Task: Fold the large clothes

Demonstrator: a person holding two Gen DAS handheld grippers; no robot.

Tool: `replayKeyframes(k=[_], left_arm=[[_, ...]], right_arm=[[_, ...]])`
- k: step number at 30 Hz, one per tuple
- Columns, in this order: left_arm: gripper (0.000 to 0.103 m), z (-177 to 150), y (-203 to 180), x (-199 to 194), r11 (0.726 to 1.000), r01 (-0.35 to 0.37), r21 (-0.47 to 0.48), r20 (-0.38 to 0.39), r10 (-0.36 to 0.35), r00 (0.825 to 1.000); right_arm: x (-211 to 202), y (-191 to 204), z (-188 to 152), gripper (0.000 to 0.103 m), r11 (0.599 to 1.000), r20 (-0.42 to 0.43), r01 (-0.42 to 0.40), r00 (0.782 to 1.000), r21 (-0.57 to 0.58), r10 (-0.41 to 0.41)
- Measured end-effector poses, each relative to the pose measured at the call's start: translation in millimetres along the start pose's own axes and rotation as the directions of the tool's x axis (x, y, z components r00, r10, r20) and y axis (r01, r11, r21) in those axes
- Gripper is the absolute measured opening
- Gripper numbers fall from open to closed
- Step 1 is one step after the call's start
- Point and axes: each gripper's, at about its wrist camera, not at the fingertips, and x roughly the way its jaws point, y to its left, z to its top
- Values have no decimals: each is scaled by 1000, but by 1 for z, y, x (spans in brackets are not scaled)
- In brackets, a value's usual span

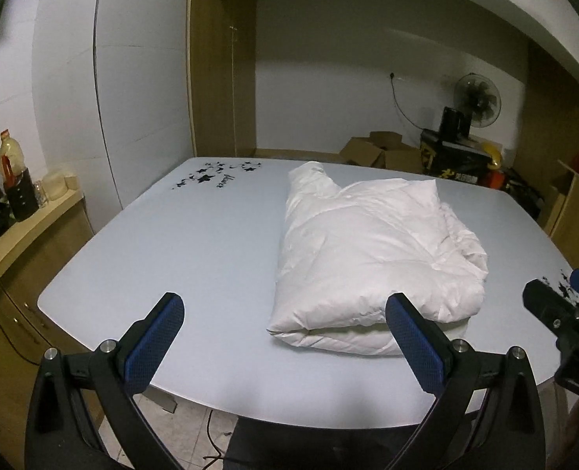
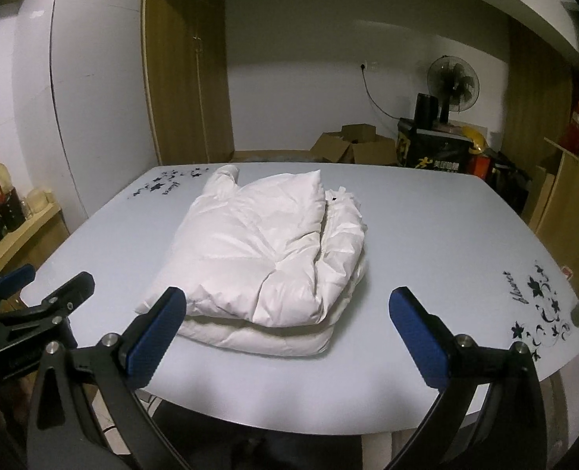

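A white puffy jacket point(image 1: 371, 258) lies folded into a thick bundle on the pale blue table point(image 1: 164, 250), one sleeve end pointing to the far side. It also shows in the right wrist view point(image 2: 266, 250) on the table point(image 2: 438, 243). My left gripper point(image 1: 285, 305) is open and empty, held above the near table edge, its right finger in front of the jacket's near edge. My right gripper point(image 2: 287, 299) is open and empty, just before the jacket's near edge. The right gripper shows at the right edge of the left wrist view point(image 1: 560, 313), and the left gripper at the left edge of the right wrist view point(image 2: 35, 297).
A wooden side counter point(image 1: 19, 235) with a bottle and jars stands left of the table. Cardboard boxes point(image 1: 379, 149), a black crate and a fan point(image 1: 477, 100) stand behind the table. Wooden shelving point(image 2: 563, 211) stands on the right. Black flower prints mark the table corners point(image 2: 532, 305).
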Motion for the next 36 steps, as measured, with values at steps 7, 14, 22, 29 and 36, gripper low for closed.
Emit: replayKeyframes(k=[7, 14, 22, 29, 36], left_arm=[[103, -1, -1, -1, 1000, 17, -7, -7, -17, 1000], [103, -2, 1, 2, 1000, 23, -13, -28, -24, 999], [103, -4, 0, 6, 1000, 17, -1, -43, -17, 999], [103, -5, -1, 5, 1000, 3, 9, -38, -3, 999], [103, -7, 1, 6, 1000, -11, 4, -41, 11, 999]], right_arm=[[-4, 2, -4, 103, 1000, 13, 1, 1000, 6, -1], [-7, 11, -5, 103, 1000, 12, 6, 1000, -11, -6], [-10, 20, -6, 103, 1000, 6, 7, 1000, -27, -7], [-12, 21, -12, 103, 1000, 16, 14, 1000, 1, -14], [-16, 28, -22, 103, 1000, 33, 16, 999, 11, -17]])
